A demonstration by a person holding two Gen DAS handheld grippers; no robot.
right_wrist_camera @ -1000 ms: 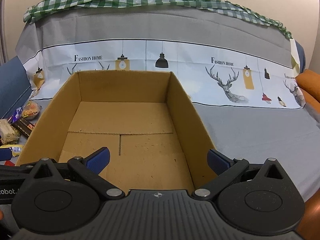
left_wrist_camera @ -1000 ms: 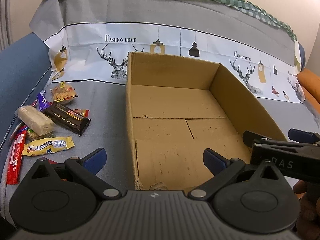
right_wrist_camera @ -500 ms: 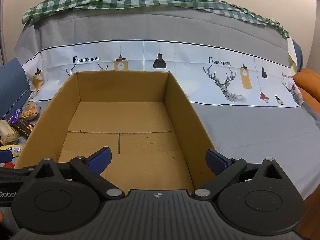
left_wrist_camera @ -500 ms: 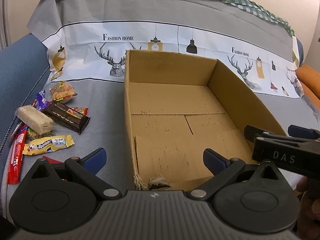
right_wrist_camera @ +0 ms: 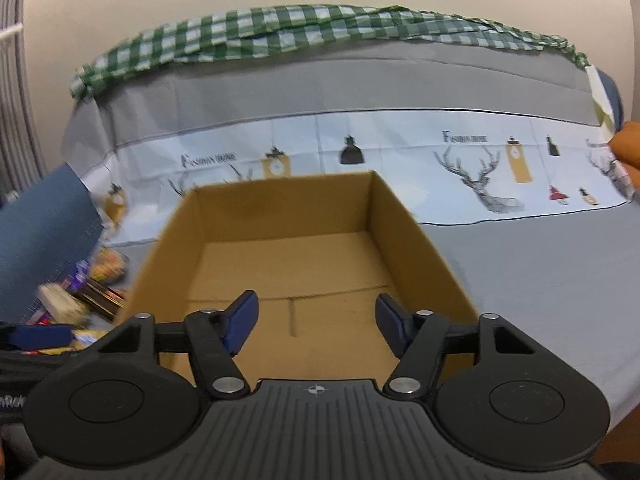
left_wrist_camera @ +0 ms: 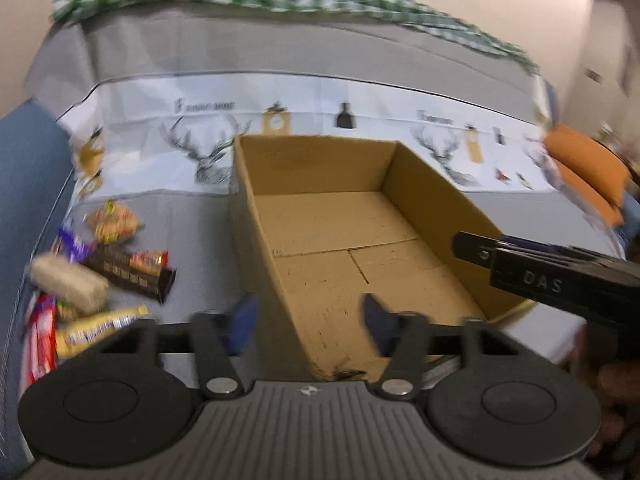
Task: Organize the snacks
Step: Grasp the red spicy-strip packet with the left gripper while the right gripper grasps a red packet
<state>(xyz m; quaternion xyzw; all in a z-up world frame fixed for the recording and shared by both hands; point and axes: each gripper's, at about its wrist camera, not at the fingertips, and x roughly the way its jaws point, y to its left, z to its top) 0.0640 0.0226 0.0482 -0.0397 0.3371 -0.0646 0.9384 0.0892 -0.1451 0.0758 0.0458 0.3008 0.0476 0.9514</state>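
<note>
Cardboard box (left_wrist_camera: 344, 240): top open. Left gripper (left_wrist_camera: 310, 322) jaws parted, straddling box left wall. Right gripper (right_wrist_camera: 316, 320) parted, holding nothing, above box near edge. Snacks (left_wrist_camera: 100, 276) left of box.

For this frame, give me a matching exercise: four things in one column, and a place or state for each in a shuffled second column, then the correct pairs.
Things:
1. cardboard box
2. yellow-wrapped snack
3. green checked cloth
4. orange cushion

Places or states:
A. draped along the top of the covered backrest
B. open-topped, with nothing inside
C. at the far right edge of the scene
D. lying in the pile on the grey cover to the left of the box

Pairs: 1-B, 2-D, 3-A, 4-C
</note>
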